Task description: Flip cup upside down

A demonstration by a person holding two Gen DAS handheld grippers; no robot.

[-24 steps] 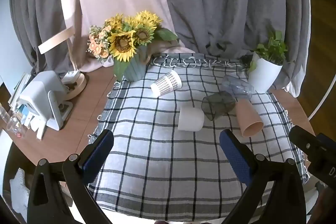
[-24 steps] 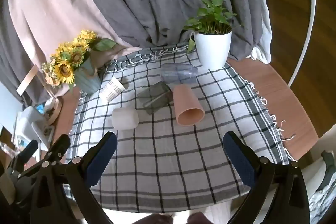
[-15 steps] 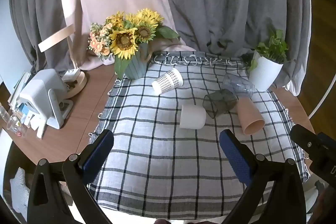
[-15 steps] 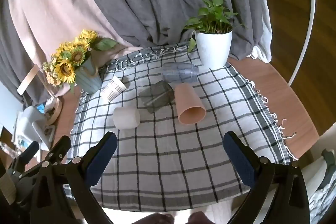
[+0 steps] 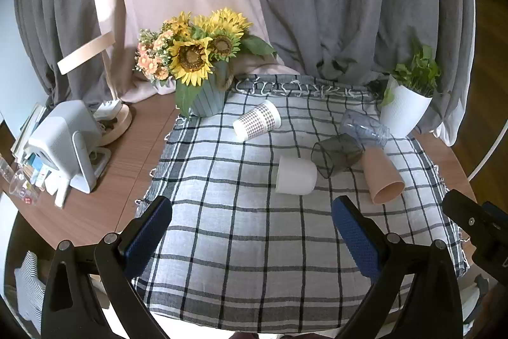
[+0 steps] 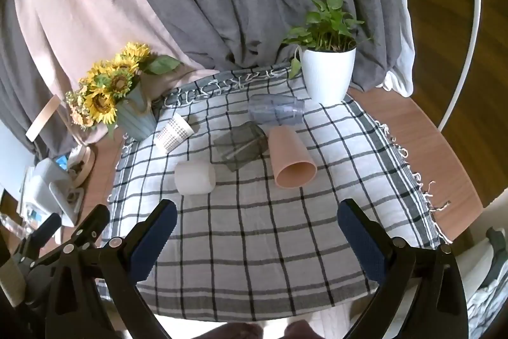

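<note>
Several cups lie on their sides on a checked cloth (image 5: 247,237): a white cup (image 5: 296,175), a dotted paper cup (image 5: 257,120), a dark see-through cup (image 5: 336,154), a clear bluish cup (image 5: 364,128) and a tan cup (image 5: 382,172). They also show in the right wrist view: white cup (image 6: 194,177), dotted paper cup (image 6: 174,132), dark cup (image 6: 240,145), clear cup (image 6: 275,109), tan cup (image 6: 291,158). My left gripper (image 5: 250,231) is open and empty, near the cloth's front. My right gripper (image 6: 255,234) is open and empty, in front of the cups.
A sunflower vase (image 5: 206,97) stands at the cloth's back left and a white plant pot (image 5: 402,107) at the back right. A white device (image 5: 63,145) and small items sit on the wooden table (image 5: 133,148) at left. Curtains hang behind.
Both grippers have shifted slightly, and the cups sit a little differently in the views. Both stay open and no cup has moved.
</note>
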